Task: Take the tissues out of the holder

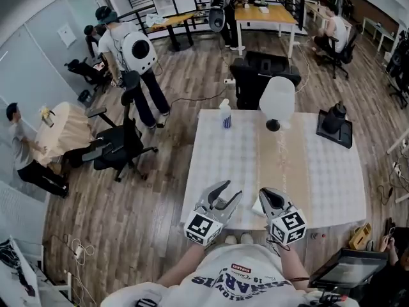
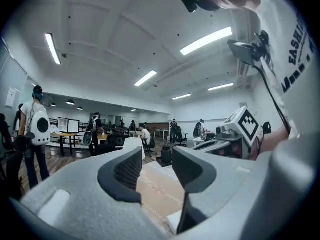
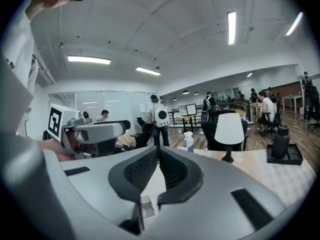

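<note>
Both grippers are held up over the near edge of the white-clothed table (image 1: 332,178). My left gripper (image 1: 232,189) is open, and the gap between its dark pads (image 2: 157,156) is empty. To its right, my right gripper (image 1: 264,192) has its jaws together (image 3: 159,151) with nothing visible between them. A small flat white piece (image 1: 258,205), possibly a tissue, lies on the table edge just below the right gripper. It also shows low behind the jaws in both gripper views. I cannot tell which object is the tissue holder.
At the table's far side stand a white spray bottle (image 1: 225,114), a white lamp-shaped thing on a black foot (image 1: 277,100), and a black bottle-like thing on a black tray (image 1: 333,123). A beige runner (image 1: 284,165) crosses the table. Office chairs and several people are beyond it.
</note>
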Demonstrator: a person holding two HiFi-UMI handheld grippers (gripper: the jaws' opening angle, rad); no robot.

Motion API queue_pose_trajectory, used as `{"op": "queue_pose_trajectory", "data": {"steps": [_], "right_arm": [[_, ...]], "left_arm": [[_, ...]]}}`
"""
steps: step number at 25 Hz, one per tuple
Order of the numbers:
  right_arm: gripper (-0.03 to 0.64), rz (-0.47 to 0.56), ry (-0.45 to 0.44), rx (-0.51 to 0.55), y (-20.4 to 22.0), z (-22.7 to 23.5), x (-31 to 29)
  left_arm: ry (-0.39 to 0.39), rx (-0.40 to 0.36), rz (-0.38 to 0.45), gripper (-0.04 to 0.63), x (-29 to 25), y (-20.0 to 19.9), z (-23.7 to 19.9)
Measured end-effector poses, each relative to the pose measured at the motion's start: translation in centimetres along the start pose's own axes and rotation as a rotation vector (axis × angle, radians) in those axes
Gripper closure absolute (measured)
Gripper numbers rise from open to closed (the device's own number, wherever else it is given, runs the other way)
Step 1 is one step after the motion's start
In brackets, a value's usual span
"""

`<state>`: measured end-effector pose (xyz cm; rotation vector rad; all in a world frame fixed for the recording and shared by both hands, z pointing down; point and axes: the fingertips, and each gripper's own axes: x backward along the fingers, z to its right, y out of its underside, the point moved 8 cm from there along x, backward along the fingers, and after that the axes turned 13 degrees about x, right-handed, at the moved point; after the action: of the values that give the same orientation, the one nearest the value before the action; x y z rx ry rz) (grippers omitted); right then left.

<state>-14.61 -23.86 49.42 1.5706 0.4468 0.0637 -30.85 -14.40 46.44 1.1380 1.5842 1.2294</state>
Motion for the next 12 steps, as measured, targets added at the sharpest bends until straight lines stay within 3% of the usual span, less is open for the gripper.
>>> {"op": "queue_pose_trajectory", "data": {"steps": [4, 5, 6, 12], "right_arm": [[0.607, 0.022, -0.070, 0.026, -1.0, -1.6, -1.6], [0.607, 0.031, -0.083, 0.034, -1.3, -1.9, -1.9], [0.607, 0.040, -0.093, 0.042, -1.5, -2.2, -2.1], [0.607, 0.060, -0.115, 0.058, -2.2, -2.1, -2.5]], "left_arm": [[-0.066, -0.022, 0.006, 0.431, 2.5, 0.0, -0.3], [-0.094, -0.022, 0.007, 0.550, 3.3, 0.1, -0.4], [-0.122, -0.018, 0.011, 0.595, 3.9, 0.1, -0.5], [-0.203, 0.006, 0.049, 0.595, 5.0, -0.3, -1.5]]}}
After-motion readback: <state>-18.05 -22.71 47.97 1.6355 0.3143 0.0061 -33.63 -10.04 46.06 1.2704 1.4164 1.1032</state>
